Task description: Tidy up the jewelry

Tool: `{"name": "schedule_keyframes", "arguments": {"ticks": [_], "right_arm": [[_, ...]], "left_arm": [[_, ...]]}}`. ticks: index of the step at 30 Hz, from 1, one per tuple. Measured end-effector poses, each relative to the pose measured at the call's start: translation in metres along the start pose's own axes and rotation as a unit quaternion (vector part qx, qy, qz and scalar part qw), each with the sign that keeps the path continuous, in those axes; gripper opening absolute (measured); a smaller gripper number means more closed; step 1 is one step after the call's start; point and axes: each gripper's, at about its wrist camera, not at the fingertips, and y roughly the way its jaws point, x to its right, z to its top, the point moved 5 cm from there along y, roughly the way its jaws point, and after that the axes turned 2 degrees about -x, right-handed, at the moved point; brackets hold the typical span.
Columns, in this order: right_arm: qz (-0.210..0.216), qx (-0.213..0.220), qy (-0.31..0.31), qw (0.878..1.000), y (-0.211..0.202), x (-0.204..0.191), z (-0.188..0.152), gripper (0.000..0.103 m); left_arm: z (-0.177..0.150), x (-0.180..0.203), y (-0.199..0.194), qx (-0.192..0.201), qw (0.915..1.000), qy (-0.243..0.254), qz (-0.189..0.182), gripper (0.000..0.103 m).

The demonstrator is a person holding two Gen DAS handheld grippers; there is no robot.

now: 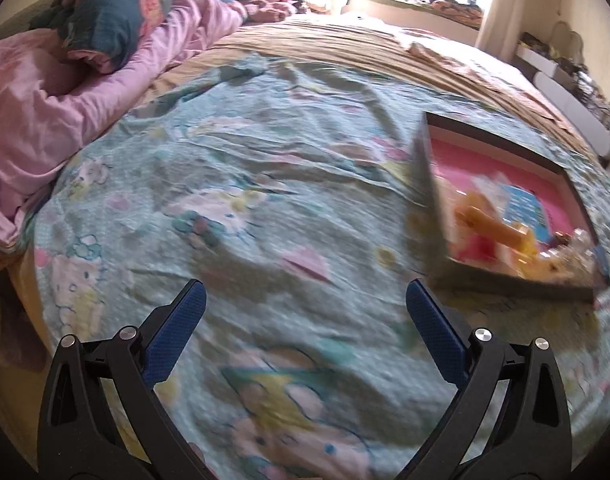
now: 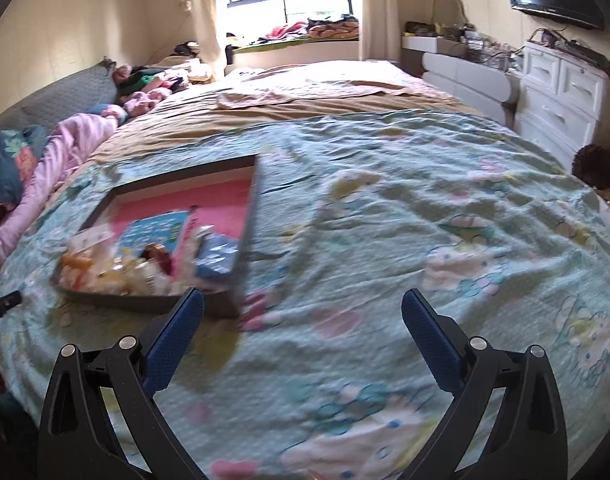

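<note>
Honestly, not much can be pinned down about progress here, since both views are smeared with blur. The tray is seen lying flat on the sheet, a dark frame with a pink floor, and the jewelry pile is heaped into its near end: yellowish and clear bits, something red-brown, all jumbled together. A blue card and a blue box are wedged in beside the heap. The far half of the pink floor is left bare.

The left gripper is held spread wide with nothing between its pads, hovering over the sheet with the tray off to its right. The right gripper is splayed the same way and nothing is held in it either; its left finger is seen overlapping the tray's near corner, though whether contact is made can't be told.

So as far as sorting goes: everything jewelry-like that can be made out is already inside the tray, but lumped, not laid out. No loose pieces can be picked out on the sheet, though the blur could easily be hiding small ones. That scene would fit a pile waiting to be spread out, and equally a bunch of stuff freshly gathered in from the bed. Which one it is can't be settled from this.
</note>
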Motion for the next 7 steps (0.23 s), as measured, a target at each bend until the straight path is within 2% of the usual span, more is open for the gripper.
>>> {"name": "schedule_keyframes", "arguments": {"ticks": [2, 3, 6, 7], "right_arm": [[-0.047, -0.006, 0.011, 0.999, 0.020, 0.037, 0.010, 0.099], [-0.064, -0.015, 0.013, 0.998, 0.034, 0.054, 0.015, 0.099], [-0.116, -0.044, 0.028, 0.992, 0.074, 0.104, 0.027, 0.099], [-0.125, -0.048, 0.039, 0.990, 0.085, 0.117, 0.029, 0.099]], "left_arm": [[0.018, -0.029, 0.029, -0.013, 0.9984, -0.023, 0.051, 0.094], [0.025, -0.041, 0.042, -0.020, 0.9971, -0.035, 0.065, 0.094], [0.040, -0.077, 0.085, -0.057, 0.9908, -0.084, 0.090, 0.094], [0.043, -0.087, 0.095, -0.056, 0.9891, -0.098, 0.095, 0.094]]}}
